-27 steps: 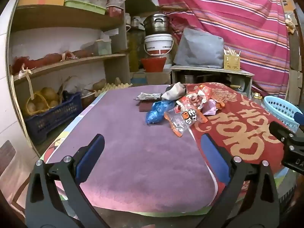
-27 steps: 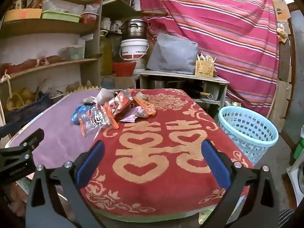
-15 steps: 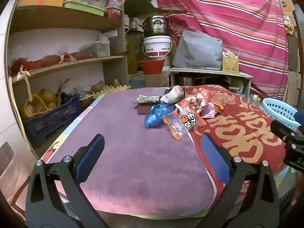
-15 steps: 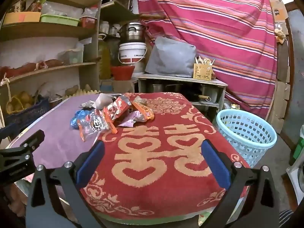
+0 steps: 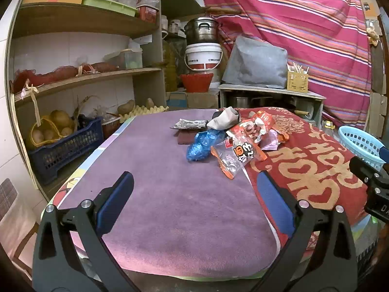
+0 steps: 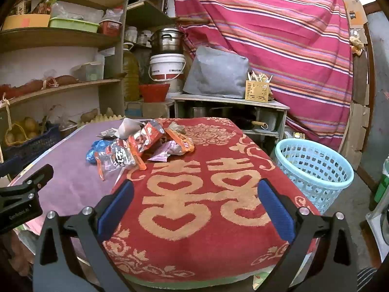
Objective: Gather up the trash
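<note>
A pile of trash lies mid-table: a crumpled blue plastic bag (image 5: 203,144), an orange and clear snack wrapper (image 5: 237,154), a red snack bag (image 5: 252,129), a foil wrapper (image 5: 188,124) and a grey-white wad (image 5: 225,119). The same pile shows in the right wrist view, with the snack wrapper (image 6: 116,157) and an orange packet (image 6: 182,141). A light blue basket (image 6: 313,170) stands on the floor right of the table. My left gripper (image 5: 194,204) is open and empty over the purple mat. My right gripper (image 6: 194,206) is open and empty over the red mat.
The table carries a purple mat (image 5: 158,194) and a red patterned mat (image 6: 201,206). Shelves (image 5: 80,77) with a blue crate (image 5: 63,148) stand left. A low cabinet (image 6: 231,112), a bucket and a pot stand behind. A striped curtain (image 6: 279,36) hangs at the back.
Both grippers have edged forward toward the trash pile and tilted slightly down. Both stay open and empty. The trash has not moved.
</note>
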`<move>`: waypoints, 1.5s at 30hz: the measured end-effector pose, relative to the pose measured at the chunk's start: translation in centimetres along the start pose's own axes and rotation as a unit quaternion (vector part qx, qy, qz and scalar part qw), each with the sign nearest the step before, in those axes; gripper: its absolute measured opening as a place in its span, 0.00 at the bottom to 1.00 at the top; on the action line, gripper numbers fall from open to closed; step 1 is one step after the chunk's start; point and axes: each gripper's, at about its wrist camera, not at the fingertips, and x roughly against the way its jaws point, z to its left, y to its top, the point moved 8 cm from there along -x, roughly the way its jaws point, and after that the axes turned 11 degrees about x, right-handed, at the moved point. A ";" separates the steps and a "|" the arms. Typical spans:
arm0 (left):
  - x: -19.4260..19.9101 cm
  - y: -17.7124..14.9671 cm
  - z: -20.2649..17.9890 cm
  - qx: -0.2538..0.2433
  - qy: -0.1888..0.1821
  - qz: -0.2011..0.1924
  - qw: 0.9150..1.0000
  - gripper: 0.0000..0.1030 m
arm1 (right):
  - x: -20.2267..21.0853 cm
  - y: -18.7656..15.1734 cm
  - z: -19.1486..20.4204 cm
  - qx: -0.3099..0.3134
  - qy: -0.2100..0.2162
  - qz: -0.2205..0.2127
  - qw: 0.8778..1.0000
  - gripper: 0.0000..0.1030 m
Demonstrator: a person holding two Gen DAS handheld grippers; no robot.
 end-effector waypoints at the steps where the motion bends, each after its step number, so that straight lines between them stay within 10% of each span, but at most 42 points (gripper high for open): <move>1: 0.0 0.0 0.0 0.000 0.000 0.001 1.000 0.95 | 0.0 0.0 0.0 0.001 -0.001 0.000 1.000 0.96; 45: -0.3 -0.2 0.3 0.001 -0.001 0.005 1.000 0.95 | 0.2 0.1 -0.5 0.003 -0.004 -0.004 1.000 0.96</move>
